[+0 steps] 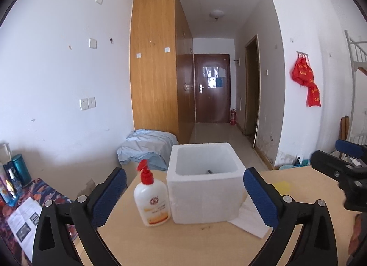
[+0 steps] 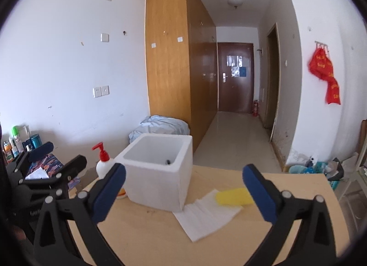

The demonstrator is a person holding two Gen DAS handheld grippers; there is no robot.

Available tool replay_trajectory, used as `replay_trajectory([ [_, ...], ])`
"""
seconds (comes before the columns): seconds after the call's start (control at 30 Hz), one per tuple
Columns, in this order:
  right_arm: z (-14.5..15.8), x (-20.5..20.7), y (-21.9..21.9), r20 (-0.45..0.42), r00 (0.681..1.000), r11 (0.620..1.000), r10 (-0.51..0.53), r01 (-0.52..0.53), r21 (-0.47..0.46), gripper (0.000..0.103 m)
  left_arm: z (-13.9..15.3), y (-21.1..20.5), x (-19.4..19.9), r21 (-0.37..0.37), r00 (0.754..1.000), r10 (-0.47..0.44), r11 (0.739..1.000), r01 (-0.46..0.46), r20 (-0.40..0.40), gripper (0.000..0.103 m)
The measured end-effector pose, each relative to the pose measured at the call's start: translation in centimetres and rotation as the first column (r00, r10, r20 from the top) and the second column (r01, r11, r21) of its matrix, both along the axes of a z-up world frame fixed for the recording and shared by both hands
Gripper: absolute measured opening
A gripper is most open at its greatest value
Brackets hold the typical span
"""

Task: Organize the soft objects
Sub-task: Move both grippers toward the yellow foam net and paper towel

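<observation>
Both tongs wide open, empty, held back over the table's near side.

Left tongs (image 1: 184, 193): gaped around nothing, pump bottle (image 1: 152, 199) and white foam box (image 1: 204, 183) seen between the pads but farther out on the table (image 1: 183, 243). Right tongs (image 2: 183, 191): same spread, nothing gripped. Yellow sponge (image 2: 231, 196) lay ahead of the right pad, untouched, resting on the far corner of a white cloth (image 2: 206, 215). Cloth spread flat, touching the box's right base, one corner tucked under it. Box upright, open-topped, some small dark item inside, too small to identify.
</observation>
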State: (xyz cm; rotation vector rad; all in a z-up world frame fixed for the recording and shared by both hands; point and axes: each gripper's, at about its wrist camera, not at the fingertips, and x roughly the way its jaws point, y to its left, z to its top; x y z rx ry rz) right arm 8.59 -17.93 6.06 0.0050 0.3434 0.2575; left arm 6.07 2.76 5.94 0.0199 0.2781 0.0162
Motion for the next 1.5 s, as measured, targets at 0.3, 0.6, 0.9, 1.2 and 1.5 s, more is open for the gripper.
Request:
replay_trajectory([
  [0.3,-2.3,-5.2,-2.0,-0.002,0.999,0.998,-0.04,0.04,0.04,0.103,-1.4,-0.8,-4.5,-0.015,0.998,-0.056,0.998,0.056,-0.014,0.103],
  [0.6,-4.4,-7.0,-3.6,-0.031,0.996,0.994,-0.079,0.081,0.077,0.103,-3.7,-2.5,-6.7,-0.033,0.991,-0.125,0.992,0.124,-0.043,0.103],
  [0.9,-4.9,-8.1,-4.4,-0.037,0.995,0.991,-0.089,0.092,0.098,0.103,-4.2,-3.9,-7.3,-0.02,0.987,-0.153,0.988,0.152,-0.046,0.103],
  [1.2,-5.2,-7.7,-4.9,-0.047,0.994,0.99,-0.103,0.107,0.095,0.103,-4.4,-4.3,-6.8,-0.023,0.985,-0.163,0.987,0.162,-0.058,0.103],
  [1.5,-5.5,-6.3,-5.3,-0.072,0.99,0.989,-0.121,0.126,0.079,0.103,-4.8,-5.1,-5.3,-0.029,0.978,-0.193,0.981,0.191,-0.076,0.103],
])
